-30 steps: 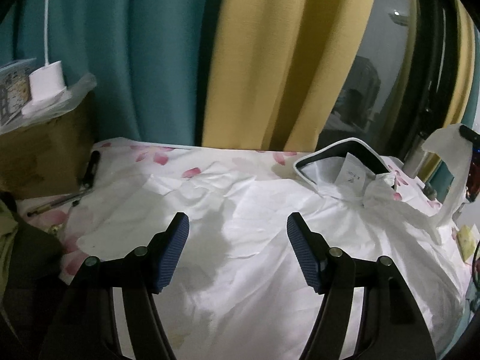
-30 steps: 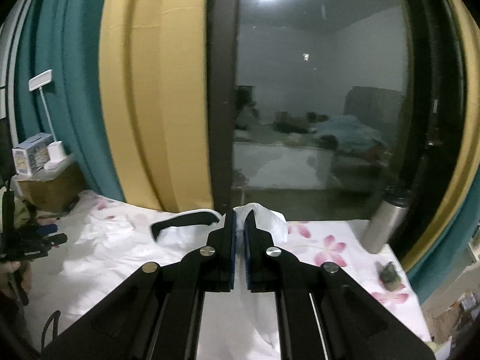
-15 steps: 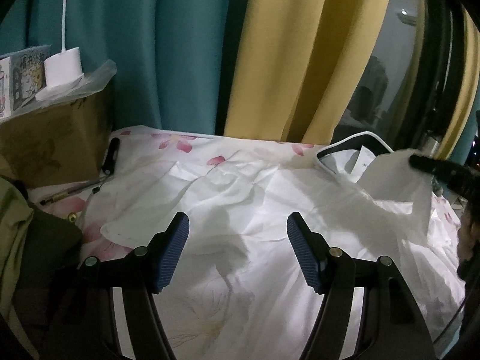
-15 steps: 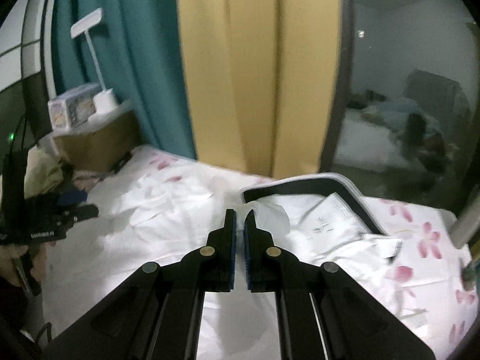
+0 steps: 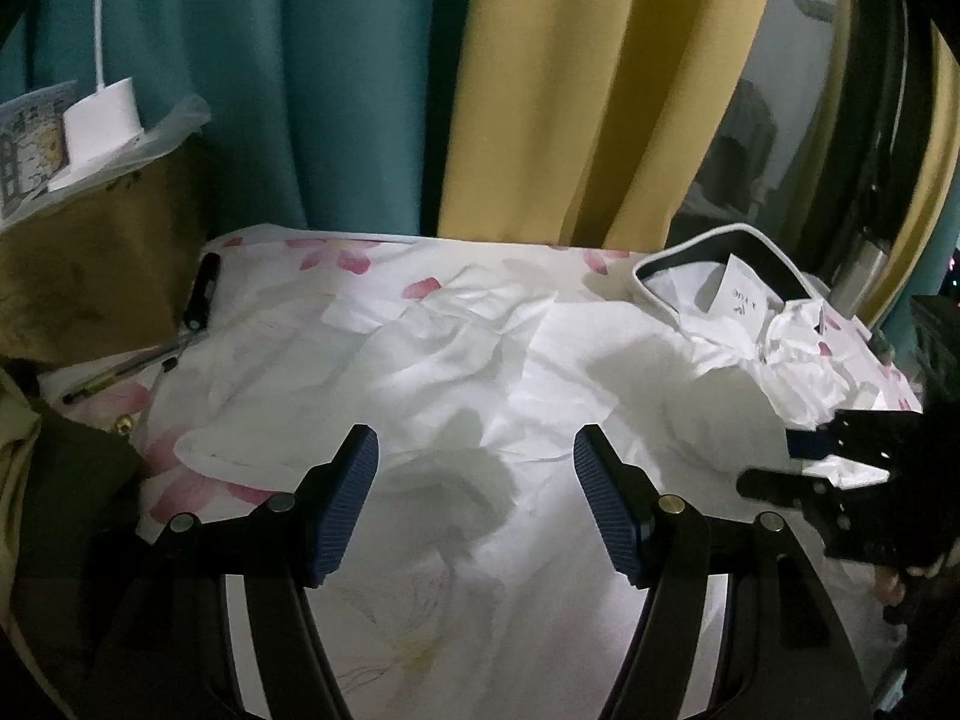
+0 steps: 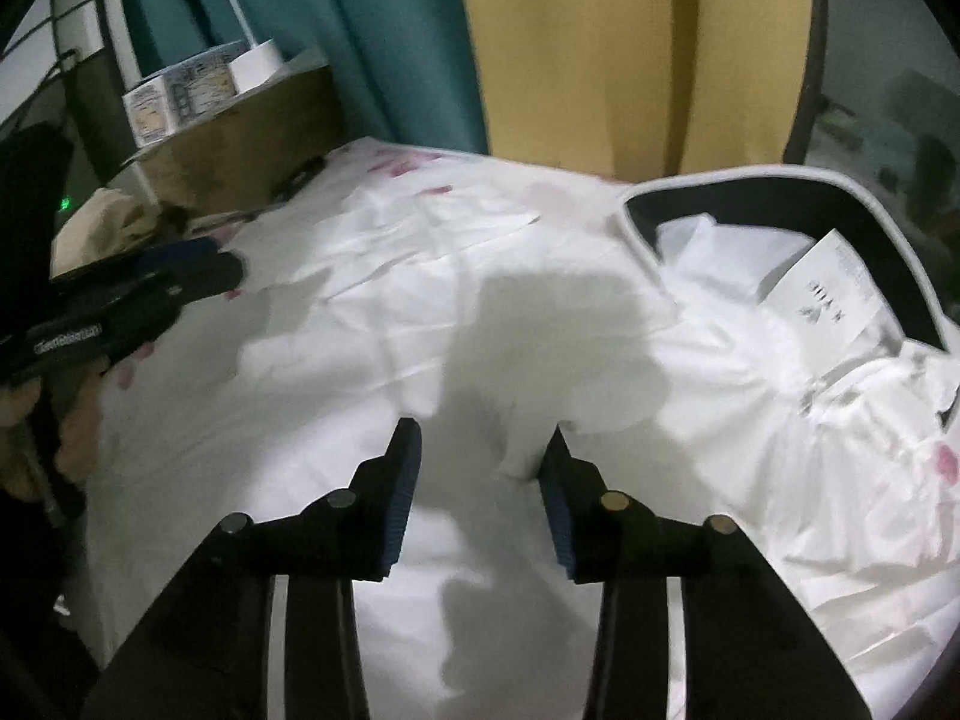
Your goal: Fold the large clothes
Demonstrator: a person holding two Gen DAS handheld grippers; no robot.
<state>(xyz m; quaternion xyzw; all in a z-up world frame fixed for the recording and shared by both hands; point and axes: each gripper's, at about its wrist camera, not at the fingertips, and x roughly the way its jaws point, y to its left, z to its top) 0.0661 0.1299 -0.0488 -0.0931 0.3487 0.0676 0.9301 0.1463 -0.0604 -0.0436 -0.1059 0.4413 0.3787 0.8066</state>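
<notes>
A large white shirt [image 5: 540, 360] with a black-lined collar [image 5: 750, 252] and a paper tag lies spread and crumpled on the floral sheet; it also shows in the right wrist view [image 6: 510, 312], collar [image 6: 780, 192] at the right. My left gripper [image 5: 474, 498] is open and empty, low over the shirt's near part. My right gripper [image 6: 480, 468] is open and empty just above the shirt's middle, with a fold of white cloth under its fingers. The right gripper also shows at the right edge of the left wrist view [image 5: 840, 468].
A brown cardboard box [image 5: 90, 264] with a white lamp base [image 5: 102, 120] stands at the left. Pens [image 5: 198, 294] lie beside it. Teal and yellow curtains [image 5: 540, 90] hang behind. A metal flask [image 5: 864, 276] stands at the back right by the dark window.
My right gripper has come down from mid-air to the shirt, opened and let go of the white cloth it held. My left gripper stayed open with little movement.
</notes>
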